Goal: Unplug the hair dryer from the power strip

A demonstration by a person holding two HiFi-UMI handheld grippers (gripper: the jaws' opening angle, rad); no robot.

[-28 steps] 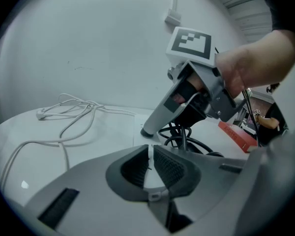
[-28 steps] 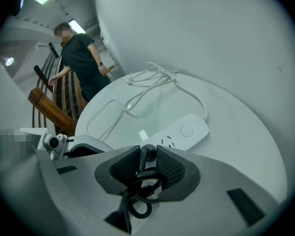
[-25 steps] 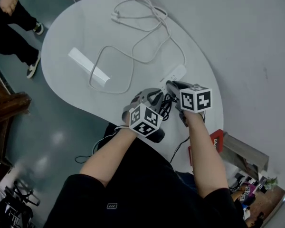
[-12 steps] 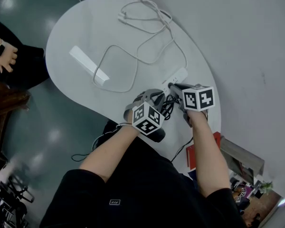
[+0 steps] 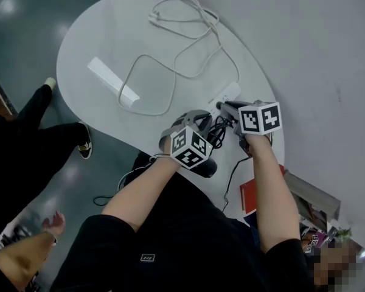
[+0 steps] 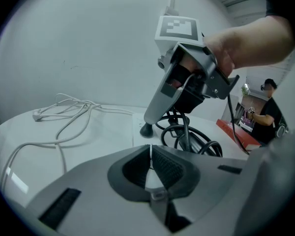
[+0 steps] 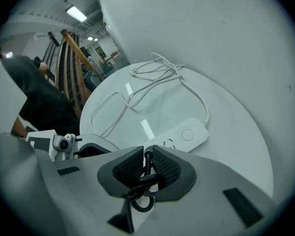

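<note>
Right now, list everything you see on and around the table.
white oval table: one, white, by the wall
white plastic power strip: one, white, table's wall side
flat white bar: one, white, table's left
thin white cable: loops, white, mid-table
black hair dryer cord: one, black, coiled by the strip
flat red box: one, red, below table's near edge
person in black: one, left of table
left claw: grey, shut, beside the coil
right claw: grey, jaws just closed further, gripping the cord

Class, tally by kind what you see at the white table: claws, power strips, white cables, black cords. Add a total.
Claws: 2, left claw shut and empty, right claw whose jaws have just been closing onto the black cord
Power strip: 1
White cable: 1
Black cord: 1
Total: 5
</note>
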